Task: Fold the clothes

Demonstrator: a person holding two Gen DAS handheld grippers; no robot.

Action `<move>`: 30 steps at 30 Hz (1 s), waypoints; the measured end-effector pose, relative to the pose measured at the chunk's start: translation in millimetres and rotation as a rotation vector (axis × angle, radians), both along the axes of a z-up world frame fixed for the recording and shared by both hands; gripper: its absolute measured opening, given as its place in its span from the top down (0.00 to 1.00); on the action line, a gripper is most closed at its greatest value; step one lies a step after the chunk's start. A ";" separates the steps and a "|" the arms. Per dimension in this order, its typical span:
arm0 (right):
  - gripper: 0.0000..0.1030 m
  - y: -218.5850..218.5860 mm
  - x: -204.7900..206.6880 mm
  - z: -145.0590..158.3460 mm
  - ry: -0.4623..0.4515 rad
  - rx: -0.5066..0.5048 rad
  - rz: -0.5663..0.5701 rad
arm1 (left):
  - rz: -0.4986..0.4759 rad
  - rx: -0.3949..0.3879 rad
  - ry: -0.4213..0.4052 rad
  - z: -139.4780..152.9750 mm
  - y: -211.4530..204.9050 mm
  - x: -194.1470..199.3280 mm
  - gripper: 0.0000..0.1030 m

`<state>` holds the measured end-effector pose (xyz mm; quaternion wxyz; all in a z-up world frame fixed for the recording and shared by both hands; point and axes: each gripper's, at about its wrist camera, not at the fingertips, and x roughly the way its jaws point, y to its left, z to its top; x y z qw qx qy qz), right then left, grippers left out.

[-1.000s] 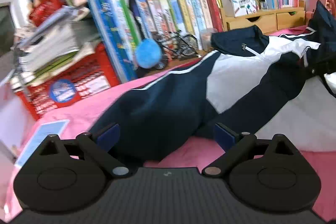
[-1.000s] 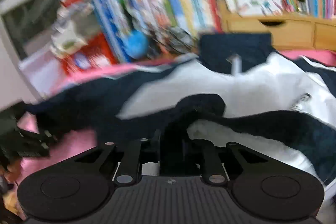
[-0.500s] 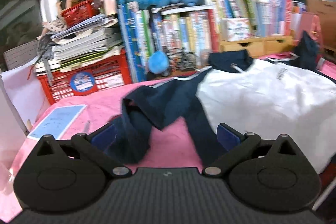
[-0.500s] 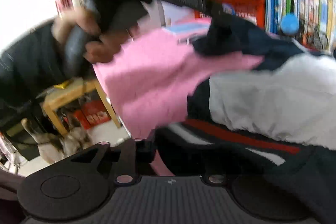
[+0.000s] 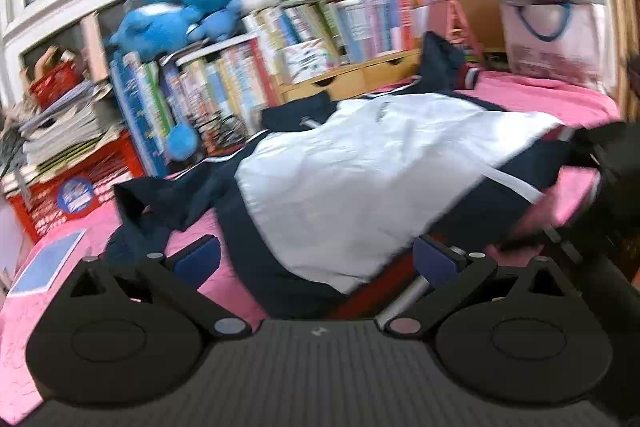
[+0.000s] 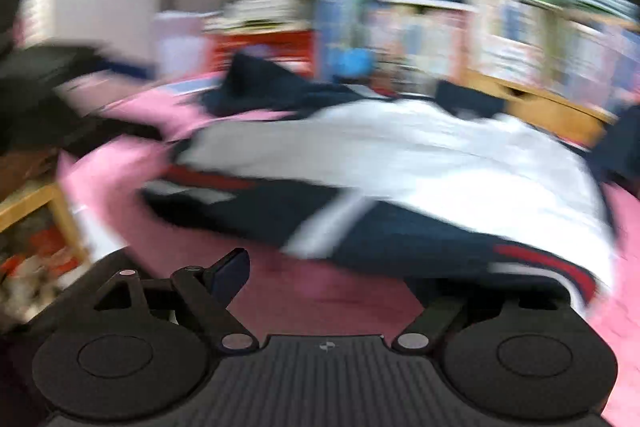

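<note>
A navy and white jacket [image 5: 360, 163] lies spread on the pink tablecloth [image 5: 540, 99], white panel up, one navy sleeve [image 5: 160, 195] crumpled at the left. My left gripper [image 5: 316, 255] is open at the near hem, with the cloth lying between its blue pads [image 5: 198, 259] untouched. In the blurred right wrist view the jacket [image 6: 400, 155] lies just ahead of my right gripper [image 6: 340, 287]. Its jaws are opening wide with only pink cloth between them. The red-striped hem [image 6: 552, 263] covers its right fingertip. A dark shape [image 5: 616, 163] at the right edge is probably the right gripper.
Rows of books [image 5: 224, 95] and wooden drawers [image 5: 348, 83] line the table's back, with blue plush toys [image 5: 180, 11] on top. A red basket [image 5: 80, 187] with stacked papers stands back left. A blue notebook [image 5: 48, 263] lies near left; a pink bag [image 5: 548, 39] back right.
Both grippers drew back toward the near table edge. The right gripper was shut on dark jacket fabric and has let it go, its jaws spreading. The jacket now lies flat.
</note>
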<state>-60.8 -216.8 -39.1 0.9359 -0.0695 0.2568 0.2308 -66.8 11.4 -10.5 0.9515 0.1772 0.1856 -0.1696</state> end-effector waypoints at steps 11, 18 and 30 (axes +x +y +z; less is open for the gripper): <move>0.19 -33.5 0.7 26.9 -0.074 0.218 -0.105 | 0.261 -0.048 -0.136 -41.1 -43.9 -1.0 0.00; 0.19 -56.0 20.5 47.2 -0.024 0.461 -0.144 | 0.225 -0.087 -0.142 -41.6 -38.6 -0.6 0.00; 0.12 -99.4 14.7 47.4 0.012 0.493 -0.166 | 0.538 -0.113 -0.004 -41.1 -1.5 56.3 0.00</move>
